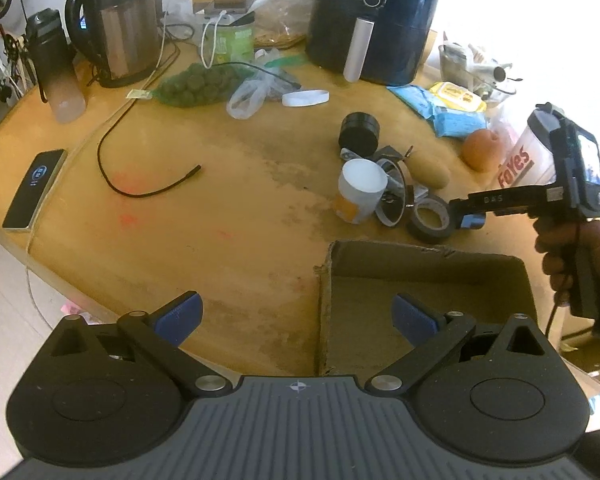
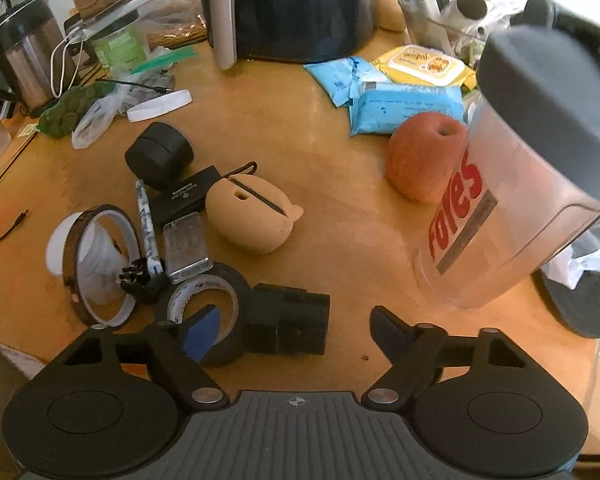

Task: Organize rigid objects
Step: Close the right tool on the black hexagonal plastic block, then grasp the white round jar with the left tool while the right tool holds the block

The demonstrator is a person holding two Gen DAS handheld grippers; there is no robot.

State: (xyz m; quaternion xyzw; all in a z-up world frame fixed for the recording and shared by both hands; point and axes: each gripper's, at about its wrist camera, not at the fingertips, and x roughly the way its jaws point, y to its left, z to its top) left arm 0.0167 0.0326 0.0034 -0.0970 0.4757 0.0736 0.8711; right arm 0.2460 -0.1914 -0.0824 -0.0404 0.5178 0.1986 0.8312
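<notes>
A cluster of small objects lies on the wooden table: a black tape roll point(image 2: 212, 312), a black block point(image 2: 288, 318), a thin tape ring point(image 2: 100, 264), a white cup point(image 1: 358, 190), a tan case point(image 2: 252, 212), a black round tin point(image 2: 158, 154) and a metal tin point(image 2: 186, 246). My right gripper point(image 2: 292, 330) is open, its left finger inside the black tape roll and the black block between its fingers. My left gripper point(image 1: 296, 314) is open and empty, over the near edge of an open cardboard box point(image 1: 424, 296).
An air fryer point(image 1: 374, 20), kettle point(image 1: 116, 24), water bottle point(image 1: 54, 64), phone point(image 1: 34, 188) and black cable point(image 1: 140, 184) sit around the table. An apple point(image 2: 424, 156), wipe packs point(image 2: 404, 106) and a clear jug point(image 2: 512, 184) stand at the right.
</notes>
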